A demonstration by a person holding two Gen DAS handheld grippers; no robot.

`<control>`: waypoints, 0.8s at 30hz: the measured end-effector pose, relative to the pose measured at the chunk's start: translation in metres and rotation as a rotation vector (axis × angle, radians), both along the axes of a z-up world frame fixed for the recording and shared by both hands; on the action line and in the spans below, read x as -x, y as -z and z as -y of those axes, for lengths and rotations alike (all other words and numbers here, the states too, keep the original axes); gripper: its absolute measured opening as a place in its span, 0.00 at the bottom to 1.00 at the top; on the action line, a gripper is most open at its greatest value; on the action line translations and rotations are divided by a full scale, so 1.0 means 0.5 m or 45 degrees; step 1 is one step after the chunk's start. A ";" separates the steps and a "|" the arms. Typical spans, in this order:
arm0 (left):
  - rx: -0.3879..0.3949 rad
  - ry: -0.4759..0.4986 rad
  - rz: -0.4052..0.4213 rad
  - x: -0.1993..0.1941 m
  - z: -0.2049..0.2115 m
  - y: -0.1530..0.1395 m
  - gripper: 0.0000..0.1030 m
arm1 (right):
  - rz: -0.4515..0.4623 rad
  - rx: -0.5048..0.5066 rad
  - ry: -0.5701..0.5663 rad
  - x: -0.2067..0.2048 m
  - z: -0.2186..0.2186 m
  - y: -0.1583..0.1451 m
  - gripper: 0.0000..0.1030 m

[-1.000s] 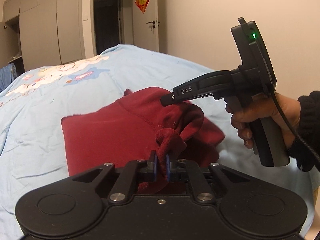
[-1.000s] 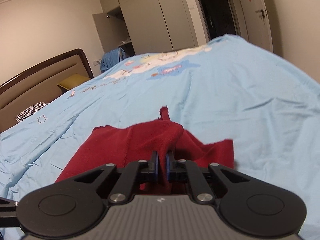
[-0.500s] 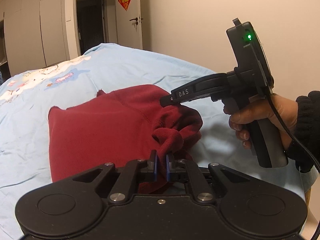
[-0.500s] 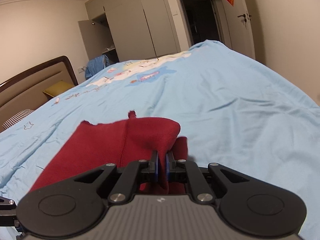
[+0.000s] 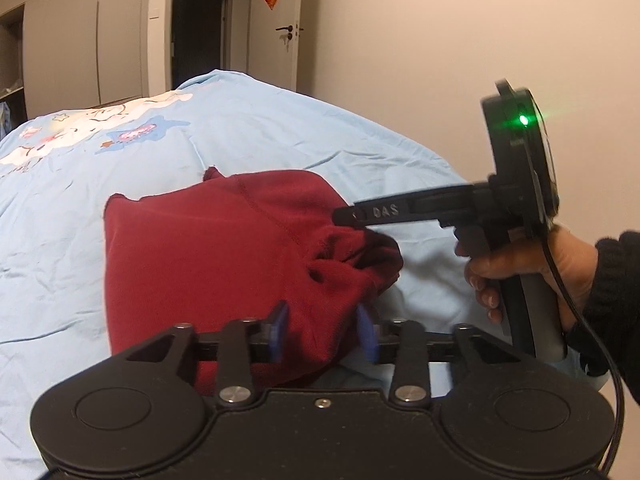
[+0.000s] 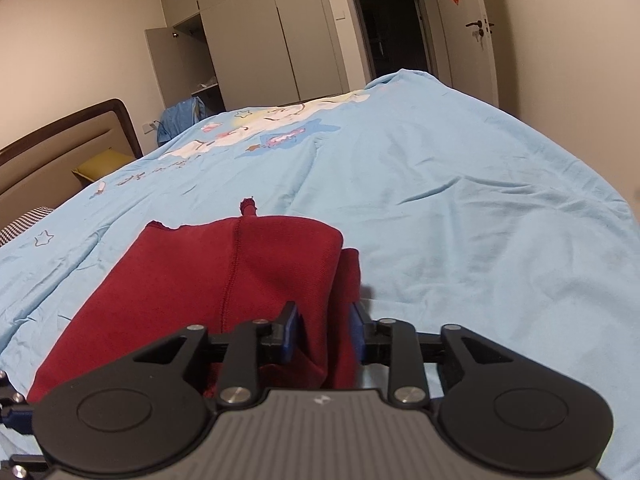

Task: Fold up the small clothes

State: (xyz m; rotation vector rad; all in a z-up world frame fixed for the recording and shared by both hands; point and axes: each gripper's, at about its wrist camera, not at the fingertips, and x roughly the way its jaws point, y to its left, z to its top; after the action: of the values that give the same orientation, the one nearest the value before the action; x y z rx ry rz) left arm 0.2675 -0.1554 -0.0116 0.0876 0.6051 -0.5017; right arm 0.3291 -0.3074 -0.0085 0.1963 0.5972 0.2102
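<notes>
A dark red garment lies folded over on the light blue bed cover; it also shows in the right wrist view. My left gripper is open, its blue pads apart on either side of the garment's near bunched edge. My right gripper is open too, with the garment's right edge loose between its pads. In the left wrist view the right gripper's fingers reach over the garment's right end.
The bed cover stretches far ahead, with a cartoon print near the middle. A headboard stands at the left, wardrobes and a door at the back. A wall runs along the bed's right side.
Both grippers have opened and let go of the red garment. The lifted edge has dropped, so the garment now lies folded on the bed.
</notes>
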 end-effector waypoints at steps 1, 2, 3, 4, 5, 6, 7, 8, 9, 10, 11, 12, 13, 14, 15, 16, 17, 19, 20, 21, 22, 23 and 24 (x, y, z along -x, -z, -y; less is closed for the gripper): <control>0.004 -0.013 0.007 0.003 -0.004 -0.004 0.58 | 0.001 0.005 0.007 0.005 0.001 -0.001 0.41; 0.008 -0.029 0.018 0.007 -0.010 -0.008 0.66 | -0.001 0.005 0.013 0.011 0.004 -0.003 0.43; 0.012 -0.045 0.026 0.010 -0.016 -0.012 0.69 | -0.002 0.001 0.017 0.018 0.005 -0.004 0.47; 0.019 -0.060 0.033 0.014 -0.023 -0.016 0.72 | -0.003 -0.004 0.016 0.026 0.006 -0.006 0.51; 0.026 -0.074 0.036 0.016 -0.030 -0.020 0.75 | -0.006 -0.004 0.014 0.033 0.007 -0.006 0.52; 0.032 -0.092 0.038 0.017 -0.038 -0.025 0.77 | -0.013 0.005 0.009 0.041 0.006 -0.006 0.53; 0.036 -0.115 0.041 0.017 -0.047 -0.028 0.80 | -0.019 0.023 0.002 0.049 0.003 -0.004 0.54; 0.037 -0.139 0.044 0.019 -0.055 -0.032 0.84 | -0.024 0.047 -0.005 0.057 0.000 -0.001 0.55; 0.036 -0.165 0.045 0.019 -0.063 -0.034 0.86 | -0.029 0.076 -0.012 0.066 -0.003 0.003 0.56; 0.036 -0.194 0.044 0.018 -0.072 -0.036 0.90 | -0.033 0.106 -0.018 0.076 -0.005 0.007 0.56; 0.040 -0.222 0.042 0.020 -0.083 -0.038 0.94 | -0.036 0.132 -0.020 0.084 -0.007 0.012 0.56; 0.044 -0.250 0.038 0.019 -0.091 -0.040 0.96 | -0.037 0.157 -0.020 0.093 -0.009 0.016 0.57; 0.051 -0.281 0.030 0.017 -0.101 -0.040 0.97 | -0.035 0.179 -0.017 0.100 -0.010 0.019 0.59; 0.059 -0.309 0.018 0.014 -0.111 -0.040 0.98 | -0.032 0.201 -0.015 0.108 -0.010 0.023 0.59; 0.066 -0.336 0.003 0.011 -0.120 -0.039 0.98 | -0.029 0.218 -0.012 0.113 -0.010 0.024 0.61; 0.072 -0.368 -0.016 0.008 -0.130 -0.036 0.99 | -0.027 0.225 -0.006 0.118 -0.010 0.023 0.62; 0.075 -0.401 -0.036 0.003 -0.139 -0.033 0.99 | -0.024 0.223 0.001 0.122 -0.009 0.019 0.62; 0.082 -0.465 -0.081 -0.004 -0.159 -0.025 0.99 | -0.007 0.226 0.026 0.131 -0.011 0.006 0.66; 0.087 -0.493 -0.103 -0.006 -0.168 -0.021 0.99 | 0.011 0.231 0.037 0.135 -0.011 -0.003 0.69; 0.094 -0.518 -0.123 -0.008 -0.178 -0.016 0.99 | 0.033 0.232 0.044 0.140 -0.014 -0.013 0.73; 0.102 -0.541 -0.143 -0.009 -0.187 -0.011 0.99 | 0.057 0.229 0.047 0.146 -0.019 -0.024 0.79; 0.108 -0.562 -0.159 -0.010 -0.195 -0.007 0.99 | 0.078 0.225 0.045 0.149 -0.025 -0.035 0.81; 0.112 -0.582 -0.173 -0.011 -0.202 -0.005 0.99 | 0.101 0.219 0.038 0.154 -0.033 -0.044 0.85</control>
State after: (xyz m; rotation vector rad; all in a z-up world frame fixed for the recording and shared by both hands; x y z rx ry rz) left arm 0.2729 -0.0542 -0.0092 -0.1674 0.7106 -0.0904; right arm 0.2521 -0.2911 0.0135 0.0301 0.5305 0.1363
